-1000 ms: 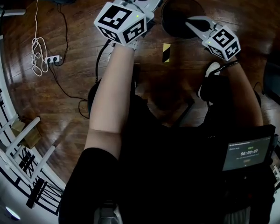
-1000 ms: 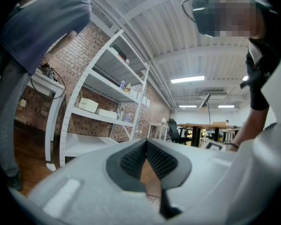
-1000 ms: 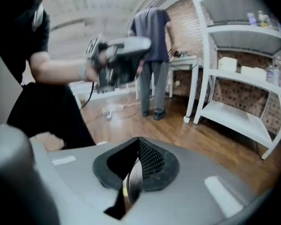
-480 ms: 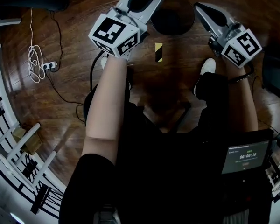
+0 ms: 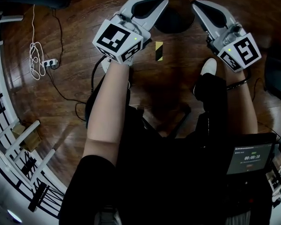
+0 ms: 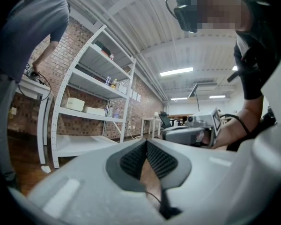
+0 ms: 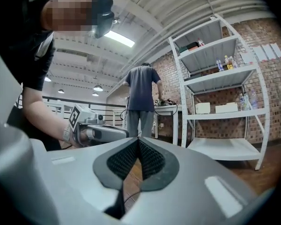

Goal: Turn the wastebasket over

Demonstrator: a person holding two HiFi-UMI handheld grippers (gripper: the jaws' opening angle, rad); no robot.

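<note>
Left claw (image 6: 146, 143) and right claw (image 7: 138, 140) are both clenched, empty, held level either side of the wastebasket (image 5: 175, 18). My read: you're bracketing it for the flip, no contact visible.

Glossy wood floor (image 5: 173, 78), ribbed matt black fingers (image 6: 131, 161)

Dark wood floor (image 5: 178, 78), brick wall (image 7: 277, 93), white shelving (image 7: 220, 81), ceiling strip lights (image 6: 176, 71); perhaps a railing (image 5: 25, 135).
</note>
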